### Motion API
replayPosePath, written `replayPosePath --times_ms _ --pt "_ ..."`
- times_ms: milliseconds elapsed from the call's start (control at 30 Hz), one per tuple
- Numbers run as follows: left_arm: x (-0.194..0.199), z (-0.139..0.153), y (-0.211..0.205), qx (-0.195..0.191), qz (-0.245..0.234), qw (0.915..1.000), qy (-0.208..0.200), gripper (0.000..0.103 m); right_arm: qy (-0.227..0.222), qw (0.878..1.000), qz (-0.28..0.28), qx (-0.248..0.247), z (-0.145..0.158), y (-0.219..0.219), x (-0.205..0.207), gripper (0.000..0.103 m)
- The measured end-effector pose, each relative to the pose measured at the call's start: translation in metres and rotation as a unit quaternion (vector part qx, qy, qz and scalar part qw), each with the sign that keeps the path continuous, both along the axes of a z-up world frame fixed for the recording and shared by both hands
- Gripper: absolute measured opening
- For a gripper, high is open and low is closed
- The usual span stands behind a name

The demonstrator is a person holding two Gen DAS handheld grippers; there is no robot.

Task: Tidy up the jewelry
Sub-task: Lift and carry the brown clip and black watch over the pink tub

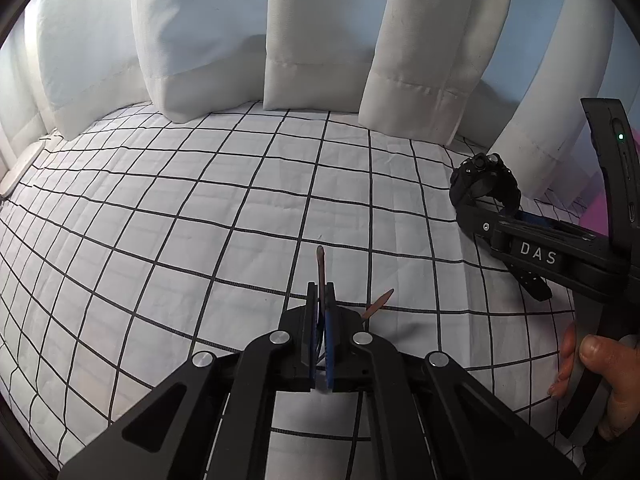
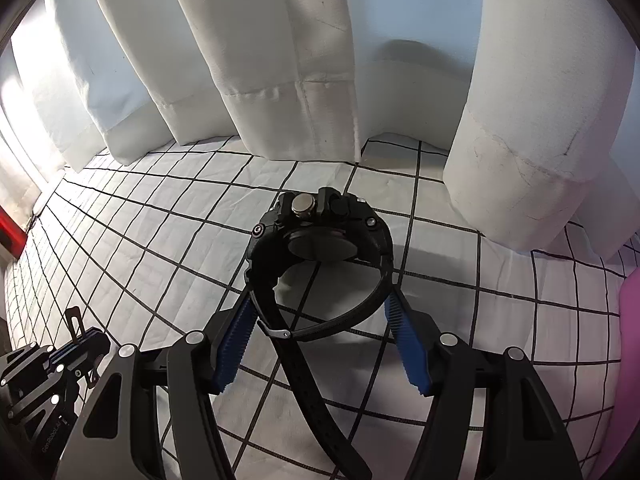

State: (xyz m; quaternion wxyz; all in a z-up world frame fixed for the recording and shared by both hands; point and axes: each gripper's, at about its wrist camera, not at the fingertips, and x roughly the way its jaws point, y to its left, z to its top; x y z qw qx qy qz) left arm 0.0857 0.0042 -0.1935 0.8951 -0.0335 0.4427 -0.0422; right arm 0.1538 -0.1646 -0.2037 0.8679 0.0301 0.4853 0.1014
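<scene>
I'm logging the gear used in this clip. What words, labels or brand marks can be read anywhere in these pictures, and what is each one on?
"DAS": white capitals on the black body of the right gripper, seen from the left wrist view.
"GoRoboLAI" or similar: small pale print along the side of the left gripper at the lower left of the right wrist view; blurred, so this reading is uncertain.
The black wristwatch shows no readable text; its dial faces away.

Your right gripper (image 2: pixel 320 336) has its blue pads (image 2: pixel 234 344) pressed against both sides of the black watch (image 2: pixel 320 232) strap, over the checked sheet (image 2: pixel 140 220). Your left gripper (image 2: pixel 86 340) sits at the lower left, white curtains (image 2: pixel 280 60) behind.
</scene>
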Motion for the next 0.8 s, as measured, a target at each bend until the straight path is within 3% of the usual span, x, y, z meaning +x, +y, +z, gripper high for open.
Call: replayPosePath --times_ms 533,800 --pt "-0.007 0.032 0.004 0.0 -0.028 0.9994 -0.022 0.003 -0.006 1.0 -0.018 0.023 0.033 -0.022 -0.044 0.062" --pt "-0.012 0.061 -0.001 0.011 -0.061 0.997 -0.045 0.003 -0.036 0.998 -0.038 0.034 0.088 -0.033 -0.07 0.062"
